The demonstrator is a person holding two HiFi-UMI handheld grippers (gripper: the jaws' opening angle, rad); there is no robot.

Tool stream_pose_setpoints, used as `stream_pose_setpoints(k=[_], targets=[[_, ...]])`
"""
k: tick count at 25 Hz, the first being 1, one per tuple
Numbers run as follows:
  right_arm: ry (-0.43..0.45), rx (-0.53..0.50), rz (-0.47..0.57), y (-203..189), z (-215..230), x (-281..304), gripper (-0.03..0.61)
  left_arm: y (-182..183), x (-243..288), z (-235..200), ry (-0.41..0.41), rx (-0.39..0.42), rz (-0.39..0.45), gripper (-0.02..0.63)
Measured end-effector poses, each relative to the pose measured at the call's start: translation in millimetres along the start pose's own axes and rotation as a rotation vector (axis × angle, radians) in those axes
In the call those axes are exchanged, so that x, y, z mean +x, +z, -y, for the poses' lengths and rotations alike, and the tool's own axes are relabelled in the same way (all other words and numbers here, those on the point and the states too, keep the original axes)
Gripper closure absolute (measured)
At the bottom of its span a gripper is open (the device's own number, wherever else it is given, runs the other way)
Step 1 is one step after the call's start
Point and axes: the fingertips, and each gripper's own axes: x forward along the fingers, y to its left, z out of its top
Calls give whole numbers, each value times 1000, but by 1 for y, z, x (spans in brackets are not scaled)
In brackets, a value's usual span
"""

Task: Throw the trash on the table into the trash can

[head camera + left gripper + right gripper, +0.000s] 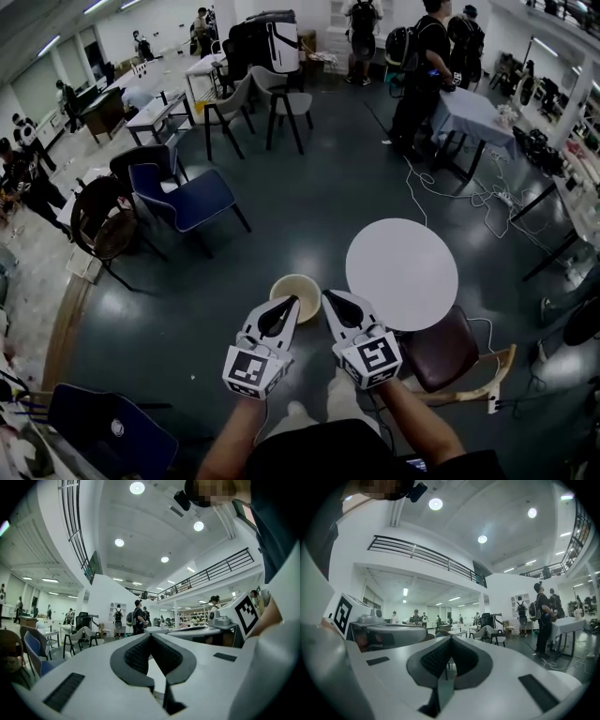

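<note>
Trash can (307, 284) partly behind left claw (292, 301); contents seemingly unreadable.

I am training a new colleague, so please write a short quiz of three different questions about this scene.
1. True or false: the left gripper holds a piece of trash.
2. Where does the cream trash can stand? A: on the floor near the round white table; B: on that table; C: on a sofa.
3. Fill in: the jaws of the right gripper are ___.
Key: 1 false; 2 A; 3 shut.
</note>
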Motion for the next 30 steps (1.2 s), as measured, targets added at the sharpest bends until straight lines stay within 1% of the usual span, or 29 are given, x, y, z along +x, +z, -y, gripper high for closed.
stream_pose_setpoints(k=[5,13,21,24,30], targets=[[-20,-13,-7,2,-32,-7,560,9,-33,0,-2,0,14,598],[-29,-27,3,8,-76,-12,560,11,-78,-7,-4,-3,24,598],[-43,-47,4,16,-78,-27,561,21,-84,7,-25,3,35,598],[-39,-70,6,23,-79,-28,561,24,-86,7,-30,10,37,598],[-48,-85,7,33,-67,-37,561,32,-79,15,-23,1,48,598]])
